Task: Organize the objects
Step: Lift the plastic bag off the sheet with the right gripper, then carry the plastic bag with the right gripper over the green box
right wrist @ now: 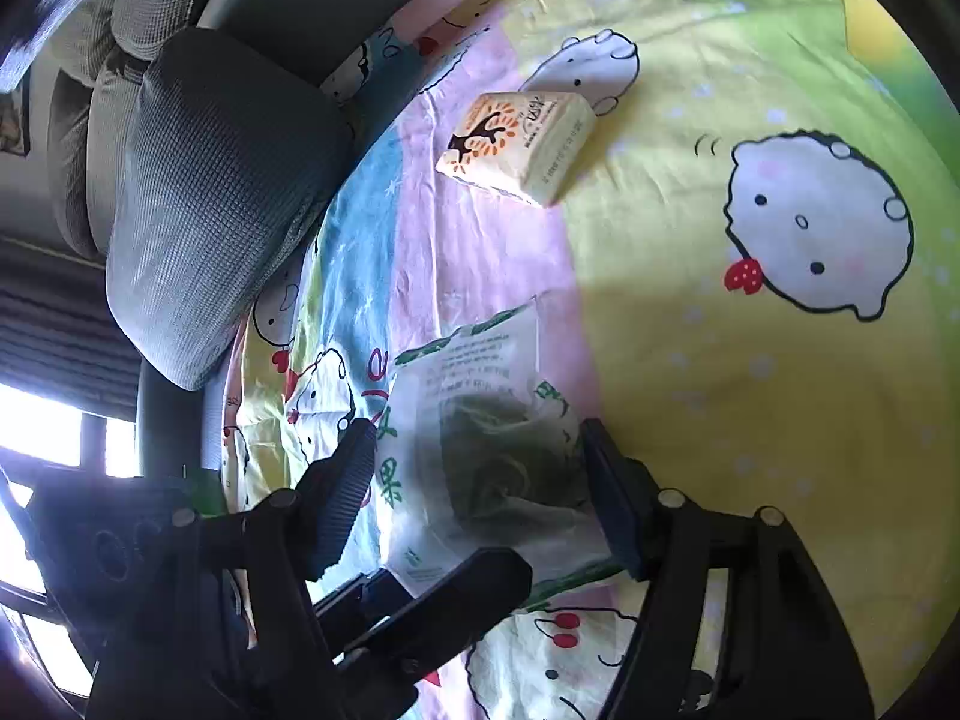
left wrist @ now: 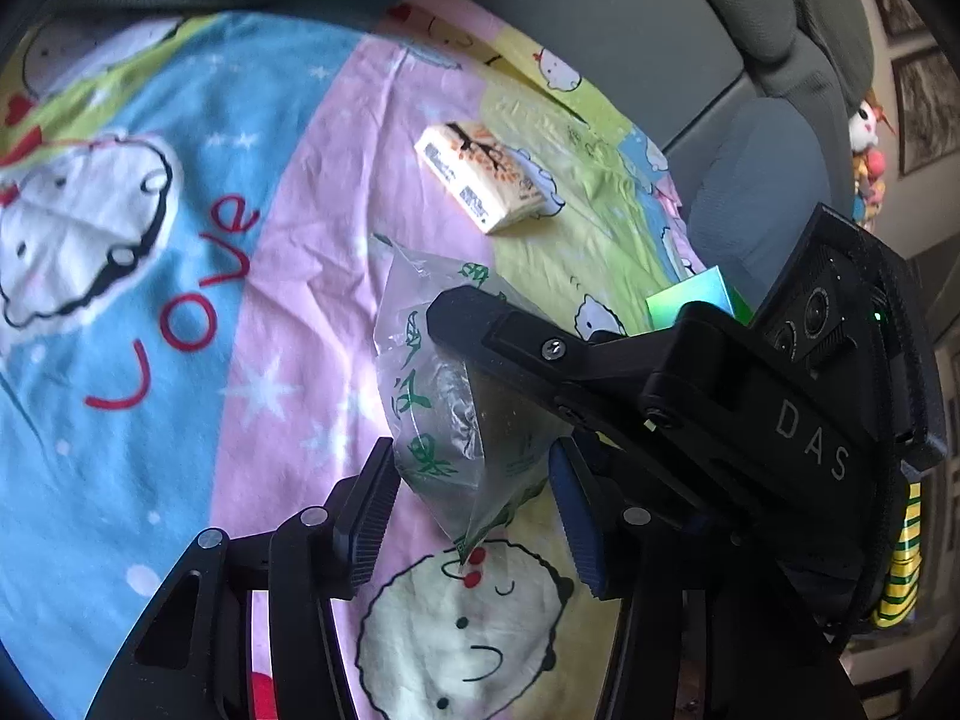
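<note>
While both grippers crowd round it, the clear crinkly plastic bag with green writing (left wrist: 441, 414) lies on the bed, on a bright cartoon bedsheet of pink, blue and yellow (left wrist: 288, 276). In the left wrist view the bag sits low in the middle of the frame, right between the pads of the left gripper (left wrist: 474, 501). One pad touches the bag's side, but the other looks a little apart, so the left gripper is partly closed around the bag and not squeezing it yet.

In the right wrist view the bag (right wrist: 480, 456) sits in the lower middle, between the fingers of the right gripper (right wrist: 480, 495). Those fingers stand open on both sides of it, with gaps showing.

A small cream tissue pack with an orange tree picture (left wrist: 486, 177) waits near the top middle, well apart from the bag.

To do this step well, I think one gripper should pinch a thick fold of the bag firmly. The plastic is slippery and floppy, so a light pinch could slide off.
</note>
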A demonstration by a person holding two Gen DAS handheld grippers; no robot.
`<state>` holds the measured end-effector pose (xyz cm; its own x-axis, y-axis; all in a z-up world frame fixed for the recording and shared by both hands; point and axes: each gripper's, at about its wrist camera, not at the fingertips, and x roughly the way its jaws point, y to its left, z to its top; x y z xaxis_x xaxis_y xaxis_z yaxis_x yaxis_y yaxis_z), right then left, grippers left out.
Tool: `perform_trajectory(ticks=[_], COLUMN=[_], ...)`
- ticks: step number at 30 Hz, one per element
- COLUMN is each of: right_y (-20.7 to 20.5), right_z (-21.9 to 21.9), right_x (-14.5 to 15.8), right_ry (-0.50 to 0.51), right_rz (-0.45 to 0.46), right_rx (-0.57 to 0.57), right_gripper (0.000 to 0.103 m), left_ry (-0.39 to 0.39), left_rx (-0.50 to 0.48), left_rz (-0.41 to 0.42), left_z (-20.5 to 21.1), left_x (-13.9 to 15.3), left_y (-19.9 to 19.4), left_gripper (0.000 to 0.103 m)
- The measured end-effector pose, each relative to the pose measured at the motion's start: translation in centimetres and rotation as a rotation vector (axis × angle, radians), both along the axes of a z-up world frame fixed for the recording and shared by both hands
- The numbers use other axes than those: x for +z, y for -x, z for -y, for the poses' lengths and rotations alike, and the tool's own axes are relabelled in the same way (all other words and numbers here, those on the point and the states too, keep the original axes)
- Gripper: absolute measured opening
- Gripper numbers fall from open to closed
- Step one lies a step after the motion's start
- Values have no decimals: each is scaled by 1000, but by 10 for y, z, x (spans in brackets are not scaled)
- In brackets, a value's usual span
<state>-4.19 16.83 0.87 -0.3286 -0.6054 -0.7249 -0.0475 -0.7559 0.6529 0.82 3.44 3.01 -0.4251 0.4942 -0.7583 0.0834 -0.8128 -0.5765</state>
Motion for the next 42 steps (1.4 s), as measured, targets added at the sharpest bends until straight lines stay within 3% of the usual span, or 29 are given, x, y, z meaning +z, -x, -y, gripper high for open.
perform_trajectory(ticks=[5,11,20,42], right_y=[-8,-28,-61,-91], right_z=[-2,-4,-10,-19], right_x=[12,50,101,137], right_ry=[28,34,-2,-35], right_rz=[-28,-164,-348,-487], right_rx=[-9,-31,-63,-99], right_gripper=[63,63,63,63], left_ry=[24,53,32,7], left_rx=[-27,-55,-84,-113], left_rz=[-89,-254,-424,-560], left_z=[-3,-7,-11,-24], left_x=[18,52,85,110], left_y=[-8,-26,-42,-63], left_gripper=[52,52,52,52])
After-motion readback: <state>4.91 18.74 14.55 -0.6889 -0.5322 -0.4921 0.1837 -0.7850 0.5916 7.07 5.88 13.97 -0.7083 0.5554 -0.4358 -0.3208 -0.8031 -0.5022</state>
